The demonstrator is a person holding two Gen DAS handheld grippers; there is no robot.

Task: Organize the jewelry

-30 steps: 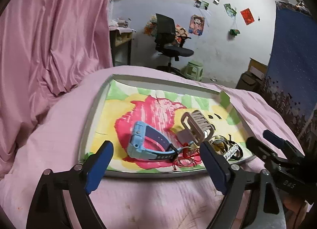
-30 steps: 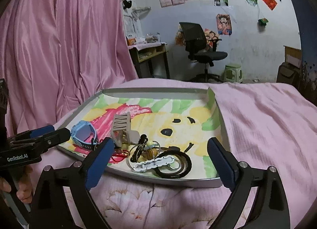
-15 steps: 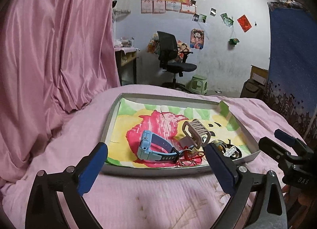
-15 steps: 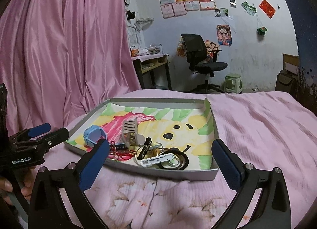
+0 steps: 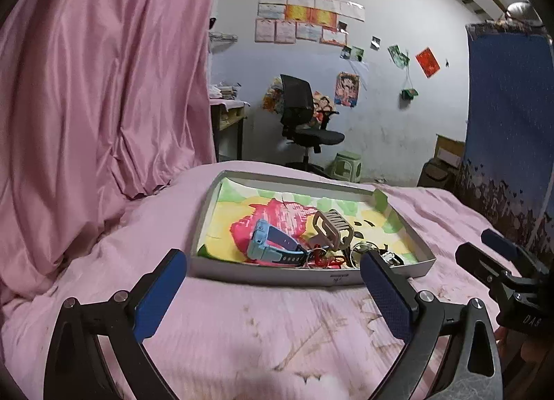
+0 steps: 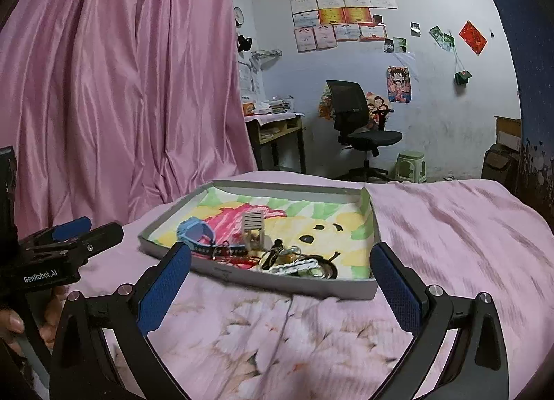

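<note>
My view is dim and cool, the far wall [image 5: 381, 95] lit brightest. The bed [image 6: 450, 227] cover smears with motion blur near me. Fisheye bends everything, and the corners go black.

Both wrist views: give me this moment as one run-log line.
left gripper: open, empty | right gripper: open, empty | both short of tray | blue watch, hair clip, bangles in tray

The curtain [image 6: 121, 88] is glossy pink cloth, the bedspread [image 6: 450, 227] a matt ribbed pink fabric. The tray [image 5: 277, 273] looks like grey cardboard with a crayoned paper lining. The watch [image 5: 273, 244] has a smooth blue plastic case. Gripper pads [image 6: 166, 287] show a rough, dimpled blue rubber on matt black plastic arms.
</note>
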